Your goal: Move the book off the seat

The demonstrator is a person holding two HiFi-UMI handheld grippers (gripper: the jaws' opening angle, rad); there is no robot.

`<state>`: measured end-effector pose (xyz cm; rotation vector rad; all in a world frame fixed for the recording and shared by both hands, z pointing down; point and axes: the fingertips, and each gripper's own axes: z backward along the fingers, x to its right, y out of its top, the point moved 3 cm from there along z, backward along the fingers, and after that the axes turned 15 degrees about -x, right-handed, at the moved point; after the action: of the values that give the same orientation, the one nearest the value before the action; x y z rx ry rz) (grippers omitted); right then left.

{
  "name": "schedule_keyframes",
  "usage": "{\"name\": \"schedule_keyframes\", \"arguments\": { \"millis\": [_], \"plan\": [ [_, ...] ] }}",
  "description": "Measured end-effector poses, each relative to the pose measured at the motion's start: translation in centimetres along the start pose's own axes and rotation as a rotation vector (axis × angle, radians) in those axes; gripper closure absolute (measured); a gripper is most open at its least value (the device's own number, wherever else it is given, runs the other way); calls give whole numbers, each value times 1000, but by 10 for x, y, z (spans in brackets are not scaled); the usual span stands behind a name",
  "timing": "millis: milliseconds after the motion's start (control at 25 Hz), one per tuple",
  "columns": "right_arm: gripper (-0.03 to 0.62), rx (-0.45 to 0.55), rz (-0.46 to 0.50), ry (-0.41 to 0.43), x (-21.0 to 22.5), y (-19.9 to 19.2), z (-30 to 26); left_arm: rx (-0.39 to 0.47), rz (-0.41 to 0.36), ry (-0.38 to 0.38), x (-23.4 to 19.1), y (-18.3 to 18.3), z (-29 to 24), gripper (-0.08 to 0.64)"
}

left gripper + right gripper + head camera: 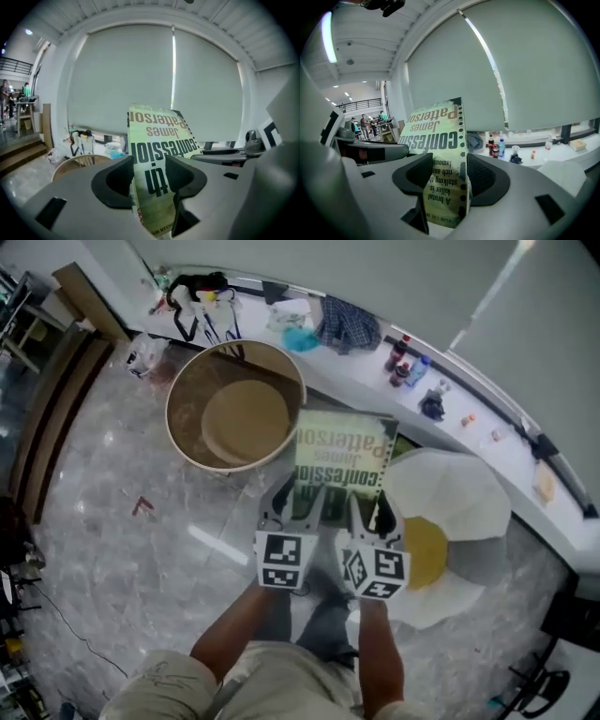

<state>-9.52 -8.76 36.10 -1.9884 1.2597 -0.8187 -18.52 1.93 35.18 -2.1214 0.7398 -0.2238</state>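
The book (pixel 342 460), a green and cream paperback with large dark lettering on its cover, is up in the air and touches no seat. It is held out in front of the person, its lower edge gripped on both sides. In the head view it hangs between a round tan tub chair (pixel 234 418) on the left and a white seat (pixel 459 488) with a yellow cushion (pixel 424 554) on the right. The left gripper (pixel 298 502) has its jaws clamped on the book's left part. In the left gripper view the cover (pixel 157 154) stands upright between the two dark pads, its print upside down. The right gripper (pixel 370 512) is clamped on the right part, just beside the left one. The right gripper view shows the book (pixel 436 136) pinched the same way between its pads. Below lies a grey marble floor (pixel 122 521). Beyond the chairs runs a white window ledge (pixel 487 409) with bottles (pixel 403 357) and folded cloth (pixel 347 324), under a drawn pale roller blind (pixel 122 75).
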Motion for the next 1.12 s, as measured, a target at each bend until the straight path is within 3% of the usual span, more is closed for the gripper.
{"name": "schedule_keyframes", "arguments": {
  "millis": [320,560,800,1120],
  "plan": [
    [354,49,118,151,-160,82,-50,97,75,157,-161,42,76,339],
    [354,78,203,223,-241,123,-69,152,134,238,-236,58,117,341],
    [354,96,245,278,-277,150,-85,179,158,293,-274,73,132,341],
    [356,83,258,333,-278,188,-154,168,171,347,-316,105,85,339]
  ]
}}
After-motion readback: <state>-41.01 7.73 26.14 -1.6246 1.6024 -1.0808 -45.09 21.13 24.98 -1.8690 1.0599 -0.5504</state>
